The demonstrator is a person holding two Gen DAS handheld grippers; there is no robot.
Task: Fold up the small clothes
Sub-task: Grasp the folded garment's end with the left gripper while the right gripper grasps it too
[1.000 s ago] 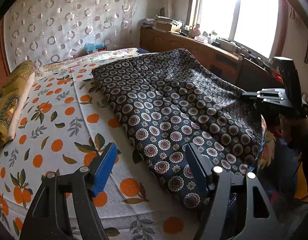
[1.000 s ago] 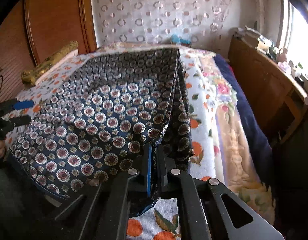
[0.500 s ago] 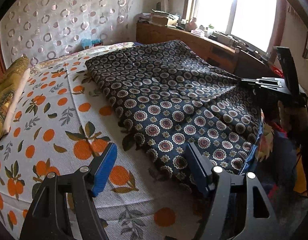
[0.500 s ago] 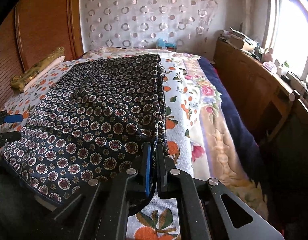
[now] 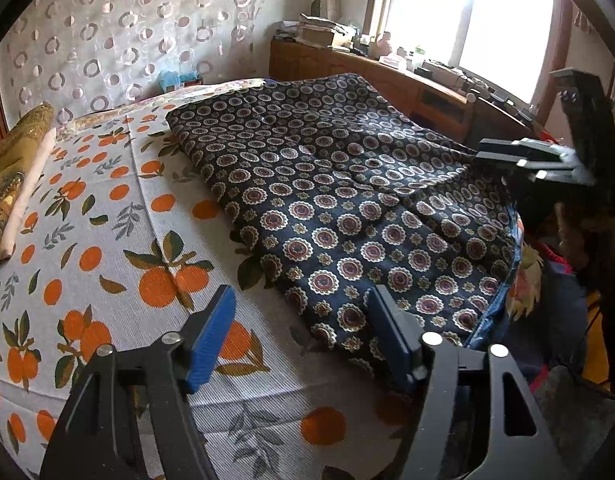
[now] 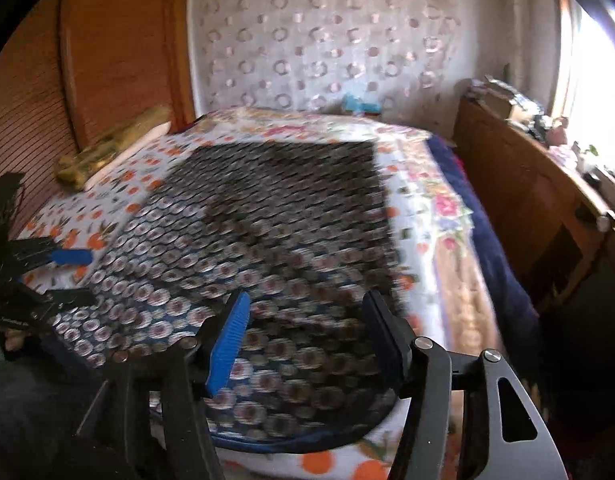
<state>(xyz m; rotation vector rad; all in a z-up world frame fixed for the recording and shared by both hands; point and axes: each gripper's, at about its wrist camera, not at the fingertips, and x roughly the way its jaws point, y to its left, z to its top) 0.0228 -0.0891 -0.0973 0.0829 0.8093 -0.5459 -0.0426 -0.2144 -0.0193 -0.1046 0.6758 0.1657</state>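
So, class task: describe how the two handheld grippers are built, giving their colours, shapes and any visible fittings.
The left gripper and the right gripper look alike: black angular frames with cut-out openings, silver round bolts at the joints, and two flat fingers faced with blue ribbed pads. No cables or markings show.

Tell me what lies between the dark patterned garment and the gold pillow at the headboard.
Only bare orange-print bedsheet lies between the patterned garment and the gold pillow; nothing rests on that stretch. The left wrist view shows it best.
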